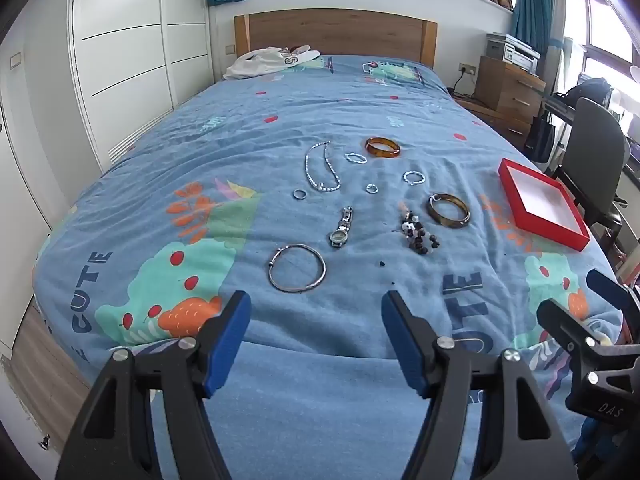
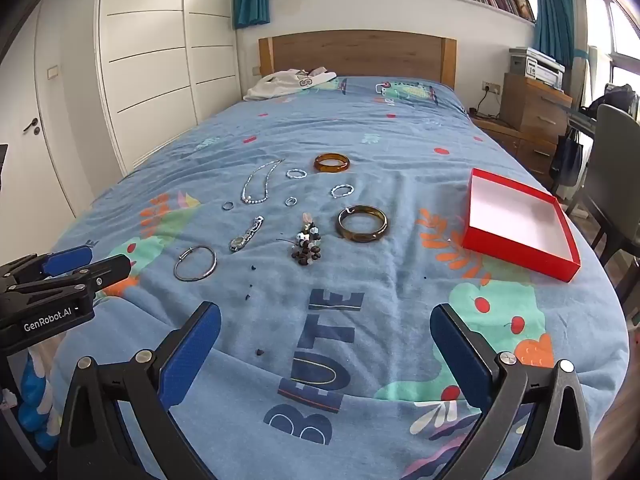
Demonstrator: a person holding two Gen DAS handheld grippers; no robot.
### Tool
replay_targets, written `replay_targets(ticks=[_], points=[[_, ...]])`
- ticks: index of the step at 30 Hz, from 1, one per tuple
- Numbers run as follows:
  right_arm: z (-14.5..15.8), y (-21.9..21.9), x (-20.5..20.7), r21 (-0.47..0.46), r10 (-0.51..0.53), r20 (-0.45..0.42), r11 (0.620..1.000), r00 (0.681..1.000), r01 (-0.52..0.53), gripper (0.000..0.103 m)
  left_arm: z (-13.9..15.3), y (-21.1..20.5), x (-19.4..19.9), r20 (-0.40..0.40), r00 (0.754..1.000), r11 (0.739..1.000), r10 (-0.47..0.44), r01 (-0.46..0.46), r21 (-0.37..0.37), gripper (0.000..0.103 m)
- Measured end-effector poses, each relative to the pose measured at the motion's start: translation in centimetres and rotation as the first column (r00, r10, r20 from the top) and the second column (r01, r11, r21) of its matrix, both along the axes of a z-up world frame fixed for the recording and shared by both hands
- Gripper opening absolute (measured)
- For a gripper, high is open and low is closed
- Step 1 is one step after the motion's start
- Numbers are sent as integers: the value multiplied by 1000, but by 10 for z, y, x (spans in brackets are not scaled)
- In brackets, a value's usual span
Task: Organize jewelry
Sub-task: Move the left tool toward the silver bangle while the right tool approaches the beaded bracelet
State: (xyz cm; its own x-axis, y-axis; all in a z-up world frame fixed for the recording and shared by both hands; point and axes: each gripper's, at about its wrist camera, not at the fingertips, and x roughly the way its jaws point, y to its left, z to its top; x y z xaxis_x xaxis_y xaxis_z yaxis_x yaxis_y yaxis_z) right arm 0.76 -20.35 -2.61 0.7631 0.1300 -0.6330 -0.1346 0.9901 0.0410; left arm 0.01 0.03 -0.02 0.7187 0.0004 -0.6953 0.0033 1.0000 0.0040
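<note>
Jewelry lies spread on a blue bedspread (image 1: 280, 128): a silver bangle (image 1: 297, 267) (image 2: 195, 263), a watch (image 1: 341, 227) (image 2: 245, 234), a pearl necklace (image 1: 321, 171) (image 2: 260, 182), an amber bangle (image 1: 382, 147) (image 2: 331, 162), a brown bangle (image 1: 449, 210) (image 2: 362, 223), a bead cluster (image 1: 418, 232) (image 2: 307, 243) and small rings. An empty red tray (image 1: 542, 204) (image 2: 520, 222) sits at the right. My left gripper (image 1: 316, 340) is open, short of the silver bangle. My right gripper (image 2: 326, 354) is open and empty near the bed's foot.
White clothing (image 1: 272, 62) lies by the wooden headboard (image 1: 336, 34). White wardrobes (image 1: 120, 60) stand left. A wooden dresser (image 1: 508, 92) and a chair (image 1: 596, 152) stand right of the bed. Small dark crumbs (image 2: 253, 268) dot the bedspread.
</note>
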Motion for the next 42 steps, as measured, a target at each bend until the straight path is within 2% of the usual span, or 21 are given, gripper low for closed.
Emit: replay_targets(ticks=[6, 14, 23, 42], points=[[2, -2, 0, 10, -3, -5, 1000, 1000, 4, 102, 0, 5, 1, -15, 1000, 999, -9, 9, -33, 66], [-3, -3, 3, -13, -26, -10, 1000, 1000, 26, 102, 3, -2, 5, 6, 1000, 1000, 7, -7, 0, 66], [-10, -6, 11, -19, -49, -22, 999, 999, 48, 102, -1, -7, 15, 2, 1000, 1000, -18, 18, 24, 66], [-11, -11, 34, -57, -79, -18, 995, 997, 78, 102, -2, -17, 43, -17, 996, 996, -86, 86, 28, 66]])
